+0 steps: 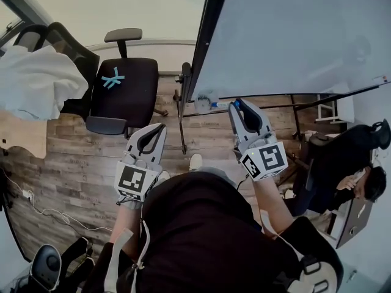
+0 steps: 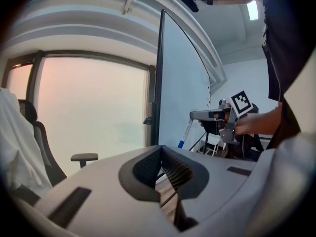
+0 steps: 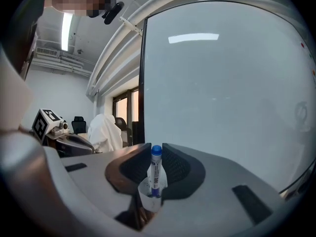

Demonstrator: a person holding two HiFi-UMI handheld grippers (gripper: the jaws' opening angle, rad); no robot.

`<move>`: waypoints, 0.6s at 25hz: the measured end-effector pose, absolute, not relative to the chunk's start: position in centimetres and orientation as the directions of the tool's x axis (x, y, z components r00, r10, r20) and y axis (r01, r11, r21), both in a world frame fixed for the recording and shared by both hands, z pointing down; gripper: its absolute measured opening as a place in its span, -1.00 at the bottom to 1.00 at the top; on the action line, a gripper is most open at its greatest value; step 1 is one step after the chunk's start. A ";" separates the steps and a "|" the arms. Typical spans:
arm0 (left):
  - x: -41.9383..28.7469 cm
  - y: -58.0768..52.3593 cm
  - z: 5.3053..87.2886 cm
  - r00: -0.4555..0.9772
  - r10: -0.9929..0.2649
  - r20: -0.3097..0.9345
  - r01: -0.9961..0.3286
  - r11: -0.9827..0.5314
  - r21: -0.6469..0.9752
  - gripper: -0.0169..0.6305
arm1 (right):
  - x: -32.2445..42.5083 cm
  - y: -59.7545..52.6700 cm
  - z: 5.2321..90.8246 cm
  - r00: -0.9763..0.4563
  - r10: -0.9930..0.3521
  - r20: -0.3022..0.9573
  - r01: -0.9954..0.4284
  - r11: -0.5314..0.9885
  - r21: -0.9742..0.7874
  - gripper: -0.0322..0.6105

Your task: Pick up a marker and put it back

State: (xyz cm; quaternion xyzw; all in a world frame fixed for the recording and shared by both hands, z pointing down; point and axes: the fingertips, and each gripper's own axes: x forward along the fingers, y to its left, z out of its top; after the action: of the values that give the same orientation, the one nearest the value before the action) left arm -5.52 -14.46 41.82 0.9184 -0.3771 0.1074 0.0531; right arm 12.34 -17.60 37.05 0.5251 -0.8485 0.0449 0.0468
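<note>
Right gripper (image 3: 156,156): fingers narrowed onto a marker (image 3: 156,174), white barrel pinched between the ribbed pads. Blue cap just above the fingertips, paper label low between the fingers. Whiteboard (image 3: 222,98) ahead of the tips and apart from them.

Left gripper (image 2: 162,156): fingers pressed together at the tips, nothing between them. Wood floor (image 1: 67,163) visible through the slit lower down the fingers. Black office chair (image 1: 122,90) beyond these fingertips, off to their left. Held lower than the right gripper in the head view, well apart from it.
</note>
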 end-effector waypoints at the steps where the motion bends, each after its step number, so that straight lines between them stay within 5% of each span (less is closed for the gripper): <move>1: -5.8 -14.5 41.6 0.685 -0.690 0.232 -0.712 -0.702 0.013 -0.92 | 12.1 -17.9 37.2 -0.453 -0.882 0.129 -0.891 0.453 -0.028 -0.66; 15: -9.4 -14.1 41.9 0.584 -0.769 0.262 -0.796 -0.605 -0.002 -0.92 | 8.9 -20.8 42.0 -0.534 -0.822 0.195 -0.841 0.540 -0.031 -0.66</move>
State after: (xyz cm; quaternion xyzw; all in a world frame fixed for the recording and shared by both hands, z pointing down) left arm -9.38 -14.13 41.85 0.8880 -0.4405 0.1187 0.0576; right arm 8.85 -20.75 42.04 0.4760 -0.8738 0.0606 0.0788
